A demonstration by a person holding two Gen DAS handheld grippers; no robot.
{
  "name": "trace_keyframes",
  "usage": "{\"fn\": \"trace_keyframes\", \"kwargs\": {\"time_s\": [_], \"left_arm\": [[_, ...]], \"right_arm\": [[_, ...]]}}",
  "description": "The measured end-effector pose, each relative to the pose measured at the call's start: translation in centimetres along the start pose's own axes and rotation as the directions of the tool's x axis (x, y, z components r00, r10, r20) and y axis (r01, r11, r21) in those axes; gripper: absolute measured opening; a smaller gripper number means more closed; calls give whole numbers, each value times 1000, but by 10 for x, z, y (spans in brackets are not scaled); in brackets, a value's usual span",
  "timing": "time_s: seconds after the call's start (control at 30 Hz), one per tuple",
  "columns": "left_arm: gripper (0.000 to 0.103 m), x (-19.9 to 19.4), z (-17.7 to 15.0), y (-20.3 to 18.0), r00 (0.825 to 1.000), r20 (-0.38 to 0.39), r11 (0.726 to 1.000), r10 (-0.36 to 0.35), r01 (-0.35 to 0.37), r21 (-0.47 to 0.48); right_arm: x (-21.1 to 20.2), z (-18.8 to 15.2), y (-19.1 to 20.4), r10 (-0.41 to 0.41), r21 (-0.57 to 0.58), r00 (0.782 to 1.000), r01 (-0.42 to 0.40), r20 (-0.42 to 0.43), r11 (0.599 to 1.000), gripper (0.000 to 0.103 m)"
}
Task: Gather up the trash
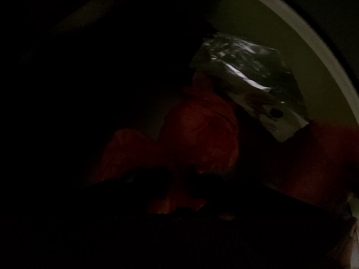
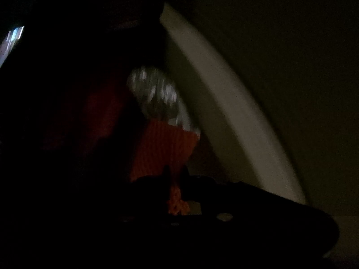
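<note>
Both views are very dark. A pale curved rim [image 1: 314, 44], apparently a bin's edge, arcs across the upper right of the left wrist view and runs diagonally through the right wrist view [image 2: 235, 103]. Inside it lies an orange bag [image 1: 197, 132], crumpled, also seen as a ribbed orange sheet [image 2: 166, 148]. A shiny silver foil wrapper [image 1: 249, 76] rests on the bag's upper side, near the rim; it is blurred in the right view [image 2: 157, 92]. The right gripper [image 2: 175, 174] has its jaws pinched on a fold of orange bag. The left gripper [image 1: 179, 179] is only a dark outline; its jaws' state cannot be told.
</note>
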State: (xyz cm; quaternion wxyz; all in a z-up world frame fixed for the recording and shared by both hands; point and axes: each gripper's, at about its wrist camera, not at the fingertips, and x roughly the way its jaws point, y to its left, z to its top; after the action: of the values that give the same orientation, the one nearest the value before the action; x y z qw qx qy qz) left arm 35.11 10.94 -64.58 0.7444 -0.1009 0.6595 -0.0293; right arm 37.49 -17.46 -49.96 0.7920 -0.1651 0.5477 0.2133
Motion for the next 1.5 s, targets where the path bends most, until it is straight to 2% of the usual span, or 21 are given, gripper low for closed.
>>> {"fn": "trace_keyframes", "kwargs": {"time_s": [0.13,0.27,0.33,0.4,0.47,0.57,0.73,0.97,1.13,1.3,1.37,1.4,1.43,1.5], "left_arm": [[15,-3,0,9,1000,-6,1000,3,-3,-21],[15,2,5,8,1000,-3,1000,-7,7,-30],[15,2,6,10,1000,-2,999,-12,12,-31],[15,1,5,14,1000,-4,999,-16,16,-34],[15,1,6,15,1000,-5,999,-17,17,-37],[15,0,3,20,1000,-8,999,-20,20,-44],[15,-2,0,26,1000,-20,998,-24,23,-54],[15,-18,-4,37,999,-32,998,-24,22,-53],[15,-21,-2,37,999,-35,998,-24,22,-55],[15,-19,-4,40,999,-35,999,-22,20,-50],[15,-19,-5,42,999,-40,998,-23,21,-54],[15,-19,-5,41,999,-41,998,-22,20,-51],[15,-19,-4,38,999,-41,999,-22,20,-49],[15,-22,-6,38,999,-42,999,-21,20,-43]], "right_arm": [[4,32,-3,-16,-59,998,20,57,998,6],[19,49,-3,-12,-101,999,16,38,995,7],[26,50,-5,-9,-128,1000,12,22,992,8],[33,53,-3,-8,-157,1000,8,-1,988,15],[44,56,0,-21,-183,1000,17,-16,983,15],[48,56,-4,-28,-203,999,22,-25,979,22],[59,63,-3,-26,-239,999,14,-47,971,42],[72,58,-2,-11,-255,994,-17,-108,967,45],[83,50,9,-9,-315,991,-35,-137,949,49],[83,37,7,19,-283,983,-70,-180,956,49],[83,28,6,-1,-289,980,-57,-197,956,45],[82,23,6,10,-284,979,-68,-202,956,20],[81,19,6,10,-277,978,-68,-208,958,13],[75,9,4,3,-257,982,-53,-191,965,8]]}}
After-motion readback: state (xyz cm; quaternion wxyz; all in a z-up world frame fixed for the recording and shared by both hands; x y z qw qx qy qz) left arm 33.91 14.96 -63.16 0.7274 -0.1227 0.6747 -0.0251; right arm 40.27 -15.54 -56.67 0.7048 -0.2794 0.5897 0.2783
